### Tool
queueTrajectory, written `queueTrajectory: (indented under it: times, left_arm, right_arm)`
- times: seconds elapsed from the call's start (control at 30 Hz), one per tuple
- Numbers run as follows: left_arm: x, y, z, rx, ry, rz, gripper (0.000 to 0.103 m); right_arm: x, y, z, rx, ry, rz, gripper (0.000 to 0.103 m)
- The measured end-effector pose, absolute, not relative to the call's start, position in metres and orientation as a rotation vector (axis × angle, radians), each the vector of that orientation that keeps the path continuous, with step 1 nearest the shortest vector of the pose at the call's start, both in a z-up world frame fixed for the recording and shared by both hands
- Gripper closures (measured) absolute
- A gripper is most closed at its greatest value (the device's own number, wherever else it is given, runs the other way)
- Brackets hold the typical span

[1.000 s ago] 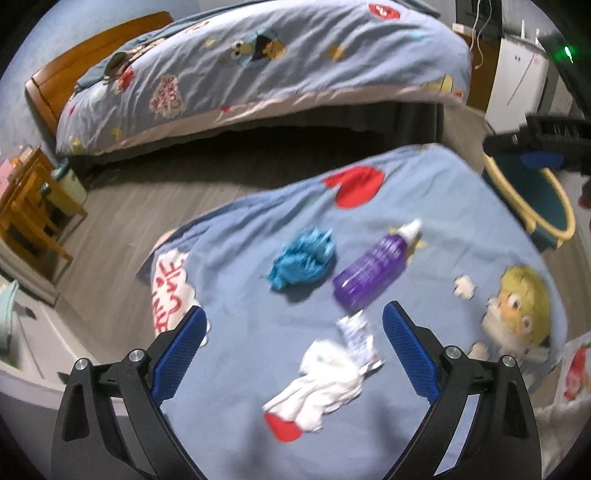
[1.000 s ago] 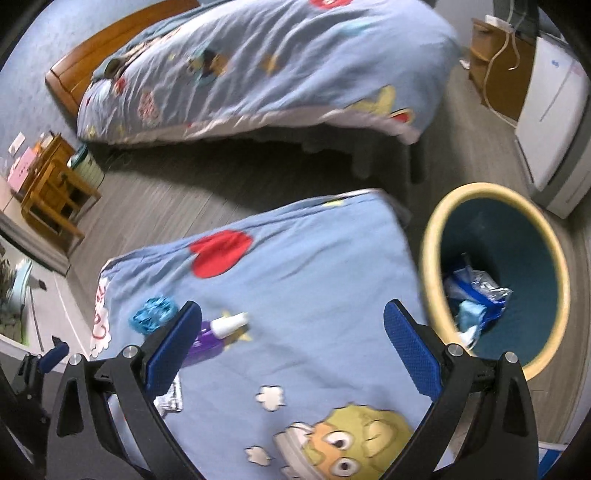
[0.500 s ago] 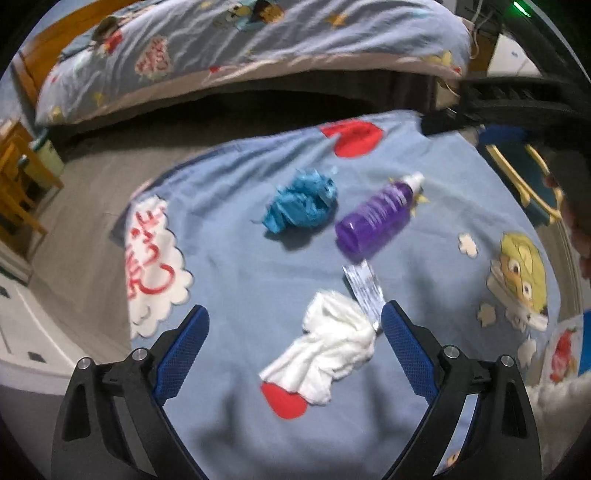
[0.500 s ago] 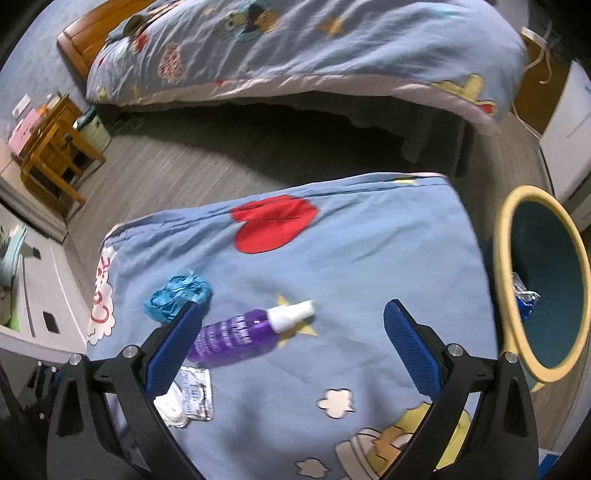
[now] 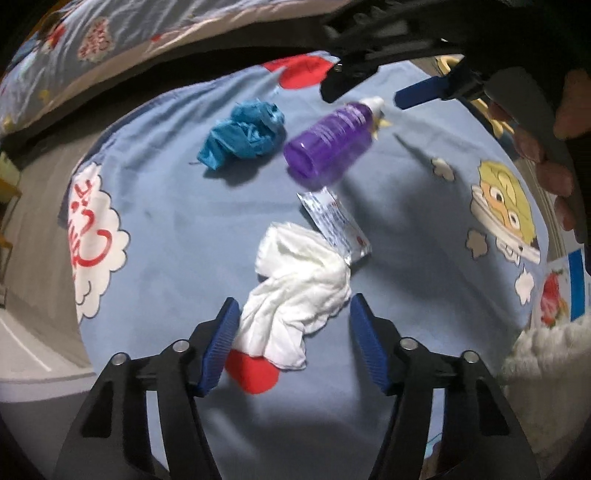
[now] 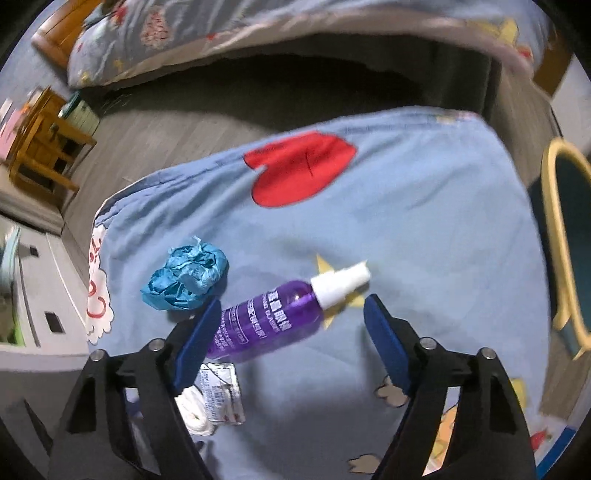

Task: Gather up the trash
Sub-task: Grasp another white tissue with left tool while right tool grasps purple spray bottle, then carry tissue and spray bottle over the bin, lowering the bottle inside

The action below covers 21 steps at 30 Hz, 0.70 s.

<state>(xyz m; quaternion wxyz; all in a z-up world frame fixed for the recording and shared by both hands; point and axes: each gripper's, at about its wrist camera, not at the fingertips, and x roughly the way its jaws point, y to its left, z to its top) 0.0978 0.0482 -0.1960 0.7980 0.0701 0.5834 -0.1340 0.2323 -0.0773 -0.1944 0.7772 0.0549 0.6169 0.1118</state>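
Note:
On a light blue cartoon sheet [image 5: 177,206] lie a crumpled white tissue [image 5: 299,284], a silver foil packet [image 5: 334,221], a purple spray bottle [image 5: 332,142] and a crumpled blue paper ball [image 5: 243,134]. My left gripper [image 5: 291,321] is open, its fingers on either side of the tissue's near end. My right gripper [image 6: 291,325] is open, low over the purple bottle [image 6: 273,319], straddling its body. The blue ball [image 6: 186,278], packet [image 6: 221,393] and tissue [image 6: 194,410] also show in the right wrist view. The right gripper appears at the top of the left wrist view [image 5: 369,85].
A yellow-rimmed teal bin [image 6: 565,240] stands on the floor at the sheet's right edge. A bed with a patterned cover [image 6: 258,29] lies beyond, with dark space under it. A wooden stool [image 6: 44,144] stands far left. Grey wood floor surrounds the sheet.
Both grippers have dropped closer to the sheet. The left now brackets the white tissue and has narrowed. The right swung left from the bin to over the purple bottle.

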Motion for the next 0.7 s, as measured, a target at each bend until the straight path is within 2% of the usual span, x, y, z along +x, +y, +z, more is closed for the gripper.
queueTrajectory:
  times: [0.13, 0.23, 0.3, 0.4, 0.53, 0.7]
  left_arm:
    - [0.099, 0.054, -0.201, 0.172, 1.264, -0.277, 0.07]
    - [0.1, 0.063, -0.198, 0.148, 1.252, -0.268, 0.084]
    - [0.102, 0.067, -0.195, 0.143, 1.237, -0.26, 0.089]
    - [0.104, 0.07, -0.19, 0.148, 1.209, -0.248, 0.092]
    - [0.106, 0.071, -0.182, 0.135, 1.178, -0.252, 0.094]
    - [0.105, 0.071, -0.171, 0.131, 1.141, -0.263, 0.096]
  right_arm:
    - [0.234, -0.074, -0.206, 0.202, 1.358, 0.237, 0.035]
    - [0.236, -0.068, -0.214, 0.197, 1.365, 0.221, 0.037]
    - [0.237, -0.066, -0.218, 0.191, 1.374, 0.218, 0.042]
    - [0.237, -0.062, -0.219, 0.158, 1.366, 0.218, 0.046]
    - [0.236, -0.063, -0.215, 0.137, 1.349, 0.228, 0.062]
    - [0.236, -0.07, -0.205, 0.156, 1.319, 0.245, 0.067]
